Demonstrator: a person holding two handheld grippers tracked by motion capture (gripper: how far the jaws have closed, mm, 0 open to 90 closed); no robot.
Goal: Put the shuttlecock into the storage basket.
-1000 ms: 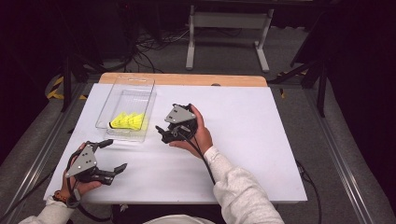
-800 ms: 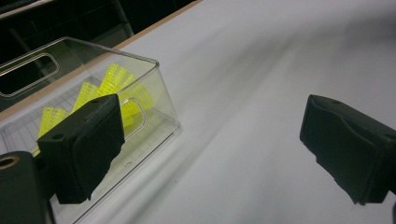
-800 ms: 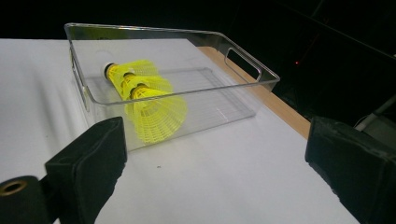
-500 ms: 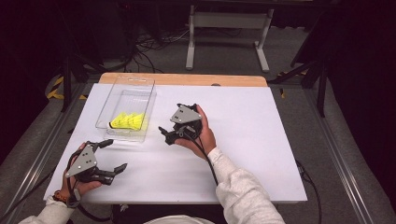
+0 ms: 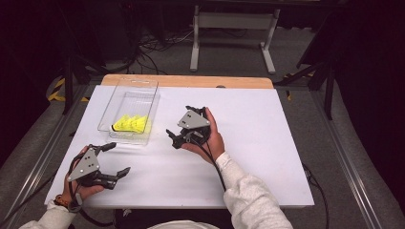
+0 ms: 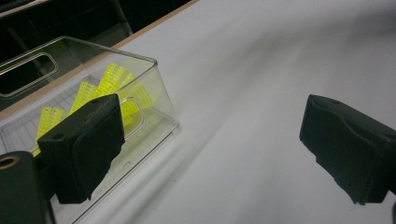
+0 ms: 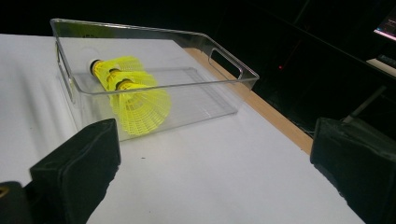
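Here the right gripper (image 5: 175, 138), a black two-jaw tool with a grey three-cornered plate on top, sits in the person's right hand (image 5: 210, 140) over the middle of the white table (image 5: 258, 143), its jaws spread wide with nothing between them; they have just been opening the last bit of the way. It points toward the table's left side, and in the right gripper view both black pads (image 7: 79, 163) frame the clear plastic rectangular bin (image 7: 233, 77) from just outside its near wall, which suggests a gripper that has let go and is held off so as not to knock the bin. The yellow plastic shuttlecocks (image 7: 133, 95) lie on their sides inside that bin, nested one into another, black-banded corks toward the bin's far corner and skirts toward the near wall, resting on the floor of the bin, so they look already delivered. The bin itself stands near the table's far left corner, long side running away from the person, close to the bare wooden strip (image 5: 191, 81) along the far edge. The left gripper (image 5: 114, 160), of the same build, hangs at the table's near left corner in the left hand (image 5: 81, 188), jaws likewise wide apart and empty, angled toward the bin's near end; it seems parked out of the way while the right one works
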